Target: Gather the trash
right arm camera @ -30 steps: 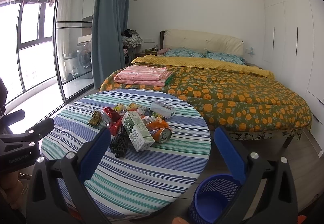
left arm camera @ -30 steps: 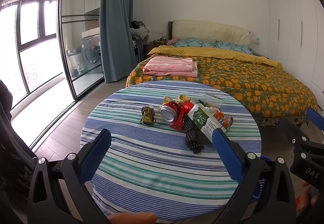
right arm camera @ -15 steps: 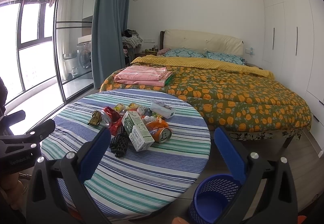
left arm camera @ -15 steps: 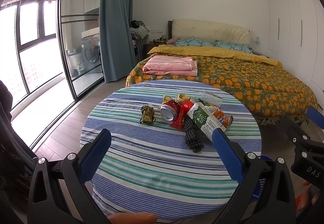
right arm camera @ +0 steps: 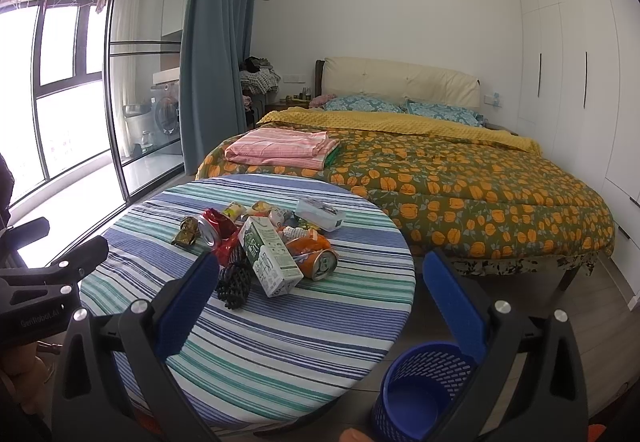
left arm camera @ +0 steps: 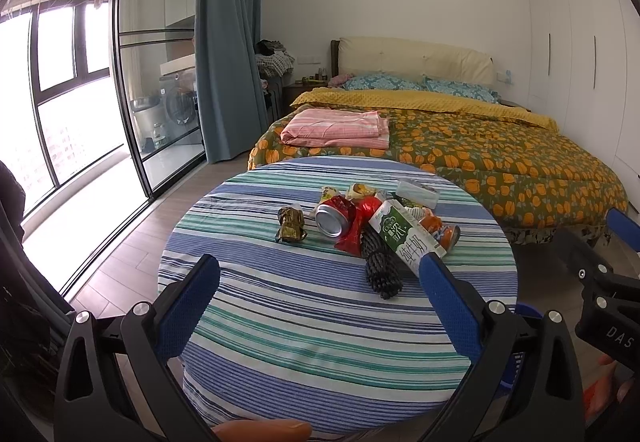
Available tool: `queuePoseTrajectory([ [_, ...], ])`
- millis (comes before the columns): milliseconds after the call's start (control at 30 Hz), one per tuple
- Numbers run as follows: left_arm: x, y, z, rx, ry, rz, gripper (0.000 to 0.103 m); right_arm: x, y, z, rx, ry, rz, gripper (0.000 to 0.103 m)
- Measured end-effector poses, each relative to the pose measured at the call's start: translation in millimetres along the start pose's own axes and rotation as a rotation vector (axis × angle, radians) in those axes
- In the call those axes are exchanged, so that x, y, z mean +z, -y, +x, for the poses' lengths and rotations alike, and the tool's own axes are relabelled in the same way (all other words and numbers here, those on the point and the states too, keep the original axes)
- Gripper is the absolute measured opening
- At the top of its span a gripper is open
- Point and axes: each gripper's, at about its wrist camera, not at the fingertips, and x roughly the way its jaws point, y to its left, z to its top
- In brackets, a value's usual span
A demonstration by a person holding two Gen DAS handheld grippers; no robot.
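Looking across the room, the bed [right arm camera: 460,178] with the orange-flower quilt fills the back, a folded pink sheet [right arm camera: 280,150] lying on its near corner. In front of it sits the round worktop [left arm camera: 320,306] under a striped cloth, and all the trash is heaped on its far half, toward the bed.

Down on the floor just right of the worktop is a blue mesh bin [right arm camera: 420,382], nothing visible inside it from the right wrist view.

In the pile: a green and white milk carton [right arm camera: 270,256] lying on its side, a black mesh sleeve [right arm camera: 234,282] touching its left side, an orange can [right arm camera: 320,262] tipped over against its right. A red can [left arm camera: 335,216] lies with its opening facing the left camera, next to a red wrapper [left arm camera: 360,226]. A white box [right arm camera: 320,214] sits at the back, and a crumpled gold wrapper [left arm camera: 291,225] lies a bit apart on the left.

Left gripper [left arm camera: 320,298] and right gripper [right arm camera: 320,298] both hang short of the pile, blue fingers [left arm camera: 188,306] spread wide, holding nothing.
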Motion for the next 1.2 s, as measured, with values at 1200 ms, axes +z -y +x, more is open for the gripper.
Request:
queuePoseTrajectory([
  [1200,1.2,0.5,0.6,0.003,-0.002,0.005,0.099,-1.7,1.3,0.2,0.000,-0.002,0.001,0.098],
])
